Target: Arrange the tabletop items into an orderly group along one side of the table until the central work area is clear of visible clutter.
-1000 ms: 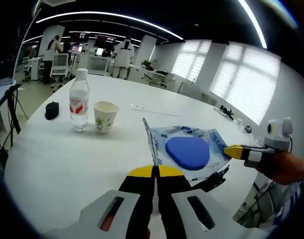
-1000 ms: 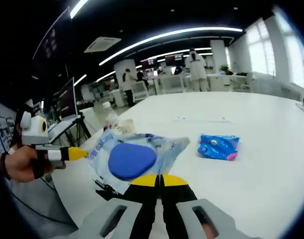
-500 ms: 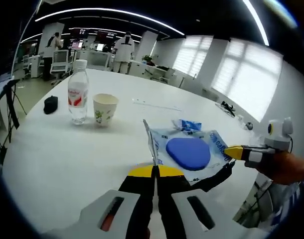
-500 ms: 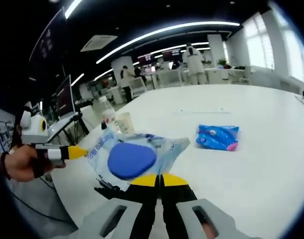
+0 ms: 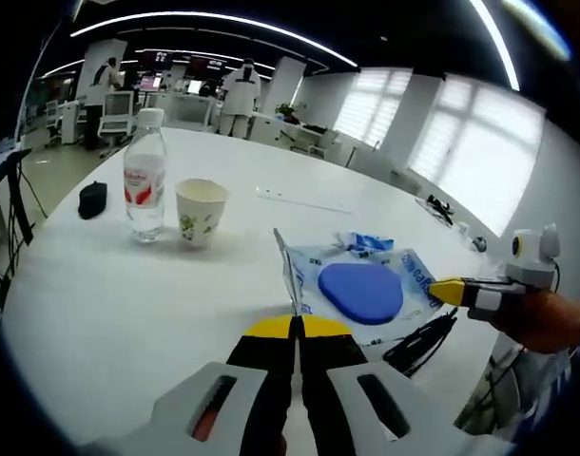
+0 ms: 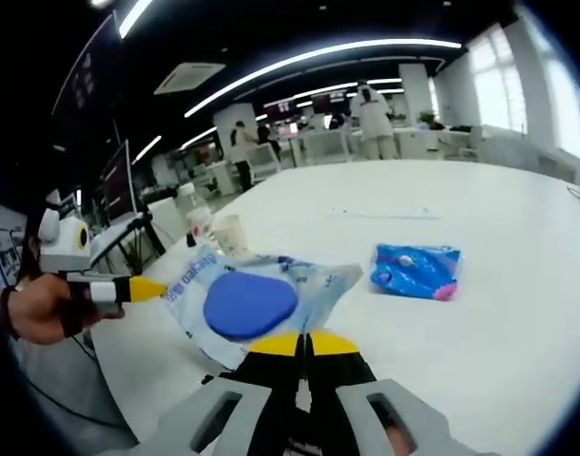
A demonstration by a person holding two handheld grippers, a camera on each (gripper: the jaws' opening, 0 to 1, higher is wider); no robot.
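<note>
A clear plastic bag (image 5: pixel 361 285) with blue print is held stretched above the near edge of the white table (image 5: pixel 128 294), and a flat blue oval pad (image 5: pixel 359 291) is seen inside it. In the left gripper view, the left gripper (image 5: pixel 295 328) is closed on the bag's near edge, its yellow-tipped jaws pressed together around the film, while the right gripper (image 5: pixel 444 290) is seen coming in from the right, its yellow tip pinched on the bag's opposite edge and gripped by a hand (image 5: pixel 547 318).

In the right gripper view the same bag (image 6: pixel 257 294) and pad (image 6: pixel 249 304) are seen from the other side: the right gripper (image 6: pixel 304 344) is clamped on the bag's edge with jaws together, and the left gripper (image 6: pixel 143 288) enters from the left, held by a hand (image 6: pixel 33 309).

A small blue packet (image 6: pixel 415 270) lying flat on the table is shown in full in the right gripper view; in the left gripper view it (image 5: pixel 361 243) is seen just beyond the bag, partly hidden.

An upright water bottle (image 5: pixel 145 187) with a red label, its contents clear, and a paper cup (image 5: pixel 201 212) just beside it are shown plainly in the left gripper view; what the cup holds cannot be told. A small black object (image 5: pixel 92 199) lies near the bottle, and a black cable (image 5: pixel 423 340) trails at the table's near edge.
</note>
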